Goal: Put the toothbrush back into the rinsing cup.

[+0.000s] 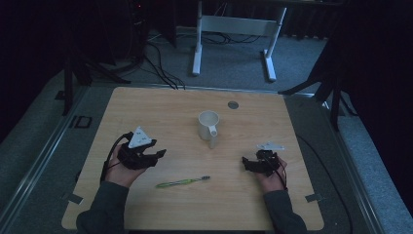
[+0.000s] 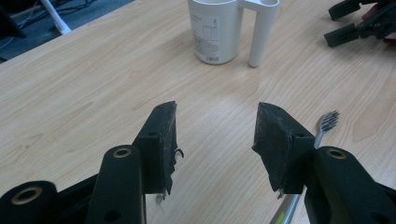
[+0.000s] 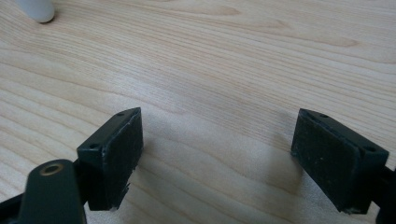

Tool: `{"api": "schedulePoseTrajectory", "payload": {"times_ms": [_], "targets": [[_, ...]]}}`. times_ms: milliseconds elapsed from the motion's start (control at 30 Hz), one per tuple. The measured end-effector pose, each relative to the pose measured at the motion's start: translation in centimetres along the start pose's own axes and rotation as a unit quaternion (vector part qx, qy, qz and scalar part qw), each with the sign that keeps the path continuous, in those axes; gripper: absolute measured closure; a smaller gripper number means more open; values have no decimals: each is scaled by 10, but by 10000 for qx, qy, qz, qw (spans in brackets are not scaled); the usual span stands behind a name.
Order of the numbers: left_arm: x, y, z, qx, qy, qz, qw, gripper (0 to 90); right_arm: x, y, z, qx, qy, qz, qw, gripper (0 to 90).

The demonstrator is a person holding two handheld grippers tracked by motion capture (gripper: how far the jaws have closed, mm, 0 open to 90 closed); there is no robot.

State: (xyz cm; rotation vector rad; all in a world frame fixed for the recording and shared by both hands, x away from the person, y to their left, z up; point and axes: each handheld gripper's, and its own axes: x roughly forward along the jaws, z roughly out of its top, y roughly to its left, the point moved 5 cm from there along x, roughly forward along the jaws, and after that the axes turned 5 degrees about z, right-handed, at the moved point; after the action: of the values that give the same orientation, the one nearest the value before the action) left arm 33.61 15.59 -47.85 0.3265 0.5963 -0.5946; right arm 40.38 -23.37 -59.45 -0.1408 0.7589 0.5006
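I am holding a hand-held gripper in each hand over a pale wood-grain worktop [image 1: 146, 109], the left hand-held gripper [image 1: 157, 155] hovering just left of a green toothbrush [image 1: 182, 182] that is lying flat near the front edge, between my two hands. Its jaws are standing spread wide with nothing between them; in the left gripper view the bristled head [image 2: 328, 121] is peeking out just past the right jaw, and the shiny handle is running under it. The right hand-held gripper [image 1: 247, 163] is resting at the right side of the worktop, its jaws likewise spread and empty over bare wood.

The toothbrush is looking light, thin and stiff, a smooth plastic stick that I judge will be slippery and prone to roll or pivot if pinched off-centre. The middle of the handle seems the best place to take hold, jaws closing across its narrow width, well clear of the soft bristles.

Farther off, at the centre of the worktop, a white cup [image 1: 208, 125] is standing upright, a matte, hard-walled cylinder with a tubular side holder [image 2: 258, 35] joined at its rim. It is looking light enough to tip if nudged. The rubbery black pads [image 2: 164, 140] on my jaws are looking rough and worn at the edges.
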Motion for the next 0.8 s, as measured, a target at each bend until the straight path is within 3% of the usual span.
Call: {"api": "schedulePoseTrajectory", "payload": {"times_ms": [400,800], "targets": [[0,-2,8,218,39,-146,9996,495,0,0,0,0,-1,-1,10000,164],[5,-11,15,487,117,-420,9979,504,0,0,0,-1,1,-1,10000,164]]}}
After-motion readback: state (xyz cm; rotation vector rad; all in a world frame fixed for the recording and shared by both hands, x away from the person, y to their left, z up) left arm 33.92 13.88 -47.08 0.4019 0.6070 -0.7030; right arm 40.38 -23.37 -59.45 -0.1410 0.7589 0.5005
